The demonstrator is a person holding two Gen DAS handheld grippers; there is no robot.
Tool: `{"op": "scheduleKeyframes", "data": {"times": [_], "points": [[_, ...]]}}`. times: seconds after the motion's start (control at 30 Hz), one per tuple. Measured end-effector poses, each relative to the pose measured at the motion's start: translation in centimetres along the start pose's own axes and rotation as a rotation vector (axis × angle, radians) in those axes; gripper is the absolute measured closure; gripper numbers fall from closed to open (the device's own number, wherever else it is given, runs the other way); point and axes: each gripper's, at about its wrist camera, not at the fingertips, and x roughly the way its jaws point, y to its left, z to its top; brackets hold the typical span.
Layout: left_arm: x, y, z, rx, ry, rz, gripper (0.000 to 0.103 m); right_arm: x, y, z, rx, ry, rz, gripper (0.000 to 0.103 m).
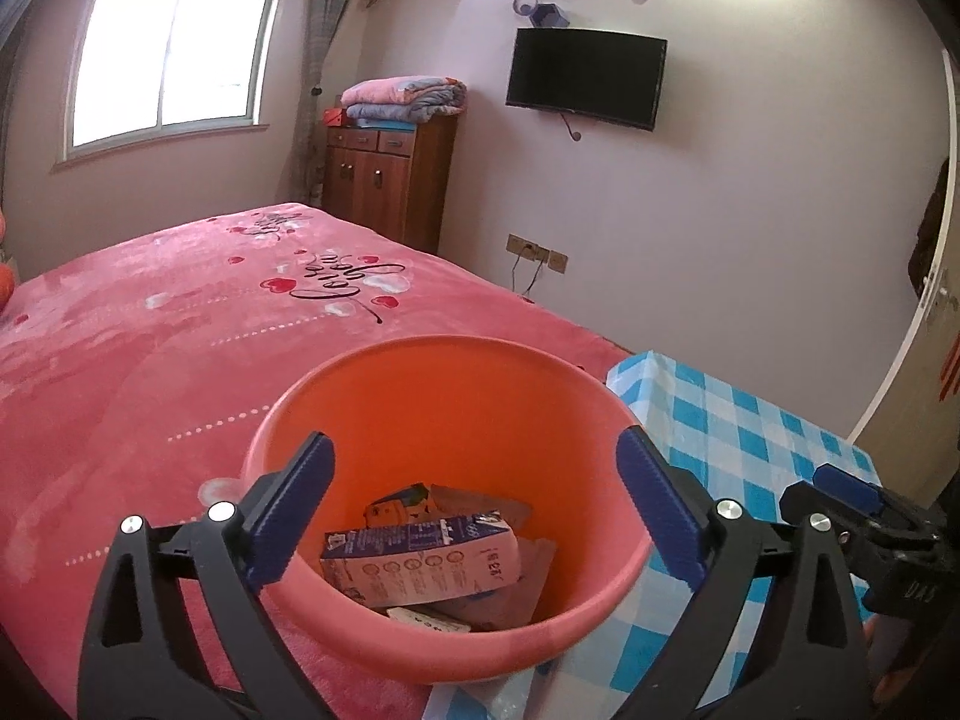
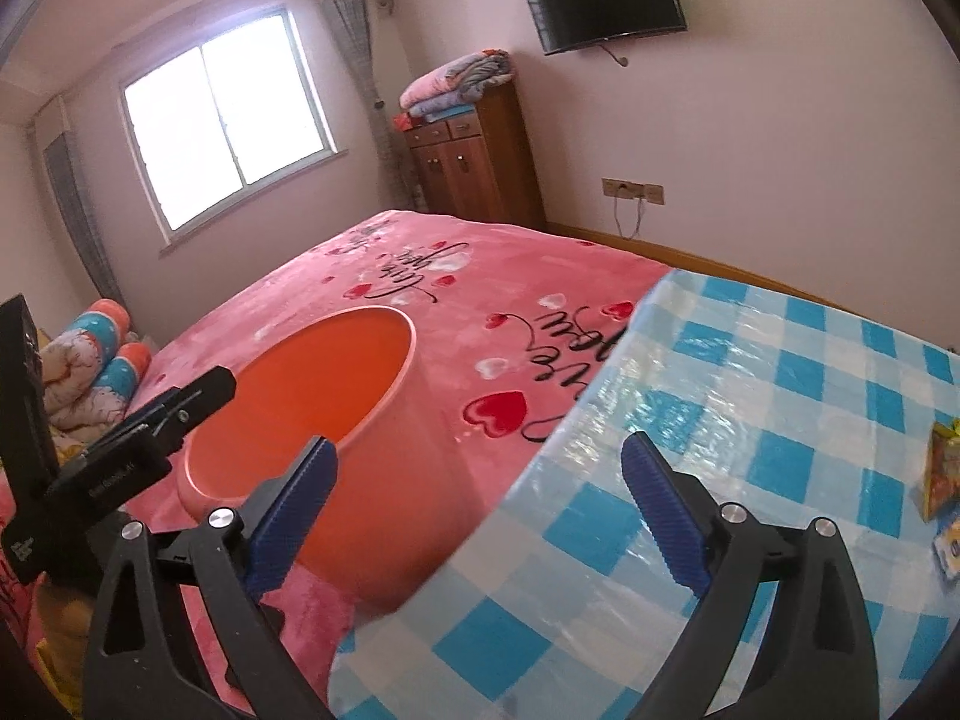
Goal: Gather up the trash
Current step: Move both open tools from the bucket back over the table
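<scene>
An orange bucket [image 1: 456, 396] stands between the pink bed and the checkered table; it also shows in the right wrist view [image 2: 396, 480]. Inside lie a purple-and-pink carton [image 1: 420, 558] and other crumpled packaging [image 1: 408, 501]. My left gripper [image 1: 474, 510] is open and empty, held right above the bucket's mouth. My right gripper [image 2: 480, 510] is open and empty, above the table's left edge next to the bucket. A yellow wrapper [image 2: 942, 468] and a small blue-white packet [image 2: 951, 552] lie at the table's right edge.
A blue-and-white checkered tablecloth [image 2: 750, 420] covers the table, seen also from the left wrist [image 1: 750, 438]. The pink bed [image 1: 150, 360] fills the left. A wooden cabinet [image 1: 390, 174] with folded blankets and a wall TV [image 1: 585, 78] stand at the far wall.
</scene>
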Motion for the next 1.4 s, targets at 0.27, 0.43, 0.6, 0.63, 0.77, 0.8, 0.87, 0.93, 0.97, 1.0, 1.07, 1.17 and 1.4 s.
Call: {"op": "scheduleKeyframes", "data": {"times": [0.27, 0.43, 0.6, 0.63, 0.77, 0.8, 0.87, 0.93, 0.97, 1.0, 1.07, 1.17, 1.4], "points": [[-0.1, -2.7, -0.8, 0.064, 0.028, -0.014, 0.007, -1.1, -1.7, -1.4, 0.037, -0.001, -0.039, 0.008], [-0.5, -4.5, -1.2, 0.098, 0.031, -0.031, 0.007, -2.2, -3.1, -2.1, 0.056, -0.016, -0.077, 0.008], [-0.8, -6.2, -1.7, 0.128, 0.038, -0.05, 0.007, -3.0, -4.5, -2.9, 0.069, -0.023, -0.113, 0.008], [-0.9, -6.5, -1.7, 0.135, 0.04, -0.054, 0.006, -3.1, -4.9, -3.1, 0.074, -0.026, -0.116, 0.008], [-0.9, -7.9, -2.1, 0.162, 0.047, -0.064, 0.006, -3.9, -6.2, -3.8, 0.095, -0.04, -0.137, 0.008], [-0.9, -8.2, -2.2, 0.169, 0.05, -0.067, 0.006, -4.1, -6.6, -4.0, 0.1, -0.046, -0.142, 0.008], [-0.9, -9.1, -2.4, 0.181, 0.054, -0.07, 0.006, -4.5, -7.2, -4.2, 0.11, -0.056, -0.149, 0.008], [-1.0, -9.6, -2.7, 0.193, 0.06, -0.074, 0.006, -5.0, -7.9, -4.5, 0.121, -0.071, -0.158, 0.008], [-1.0, -9.9, -2.8, 0.199, 0.063, -0.076, 0.006, -5.3, -8.2, -4.7, 0.125, -0.077, -0.159, 0.008], [-0.9, -10.2, -2.9, 0.205, 0.066, -0.077, 0.006, -5.5, -8.5, -4.9, 0.129, -0.085, -0.157, 0.008], [-0.9, -11.0, -3.1, 0.22, 0.072, -0.08, 0.006, -6.0, -9.2, -5.2, 0.135, -0.103, -0.156, 0.008], [-0.8, -12.1, -3.4, 0.238, 0.08, -0.084, 0.006, -6.6, -9.9, -5.6, 0.141, -0.124, -0.16, 0.008], [-0.6, -14.5, -4.2, 0.294, 0.095, -0.085, 0.006, -7.5, -12.3, -6.8, 0.193, -0.142, -0.17, 0.007]]}}
